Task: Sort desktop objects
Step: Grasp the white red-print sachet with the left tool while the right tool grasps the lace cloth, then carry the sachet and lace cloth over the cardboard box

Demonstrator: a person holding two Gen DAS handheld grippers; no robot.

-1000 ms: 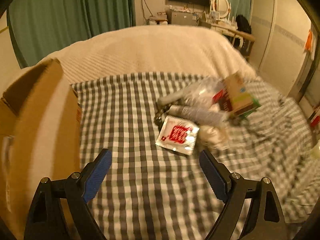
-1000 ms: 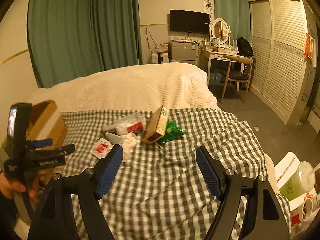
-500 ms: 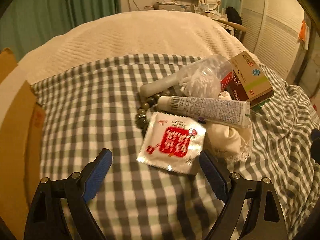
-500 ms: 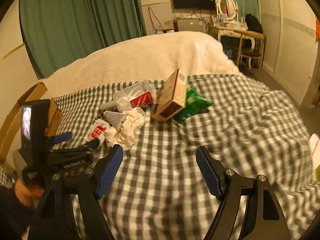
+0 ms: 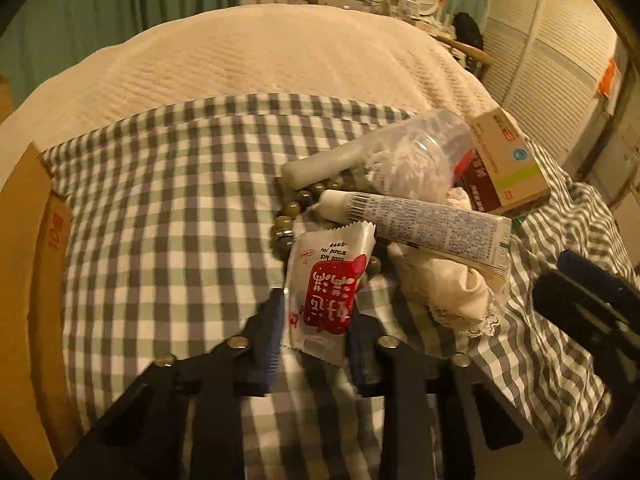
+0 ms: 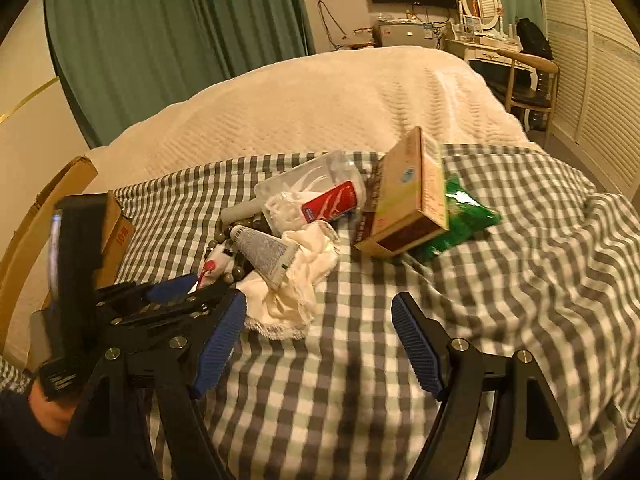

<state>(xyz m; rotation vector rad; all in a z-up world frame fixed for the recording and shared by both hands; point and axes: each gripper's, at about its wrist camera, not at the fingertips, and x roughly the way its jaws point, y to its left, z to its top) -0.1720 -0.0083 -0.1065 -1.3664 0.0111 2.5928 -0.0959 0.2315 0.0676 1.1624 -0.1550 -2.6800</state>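
Note:
A pile of objects lies on the checked cloth (image 5: 168,216). My left gripper (image 5: 314,332) is shut on a white sachet with a red label (image 5: 330,292), pinching its near edge. Behind it lie a bead bracelet (image 5: 286,226), a toothpaste tube (image 5: 420,226), a white cloth (image 5: 444,284), a clear plastic bag of white picks (image 5: 408,160) and a brown carton (image 5: 508,156). My right gripper (image 6: 320,340) is open and empty, near the white cloth (image 6: 296,280). The left gripper also shows in the right wrist view (image 6: 188,292), holding the sachet (image 6: 212,266).
A cardboard box (image 5: 28,280) stands at the left edge of the cloth. A green packet (image 6: 460,216) lies right of the carton (image 6: 408,196). A cream bedspread (image 6: 340,100) lies beyond. A desk and chair (image 6: 524,76) stand at the far right.
My left gripper moved forward to the pile and closed on the red-labelled sachet, lifting its near edge. My right gripper came lower and closer to the pile.

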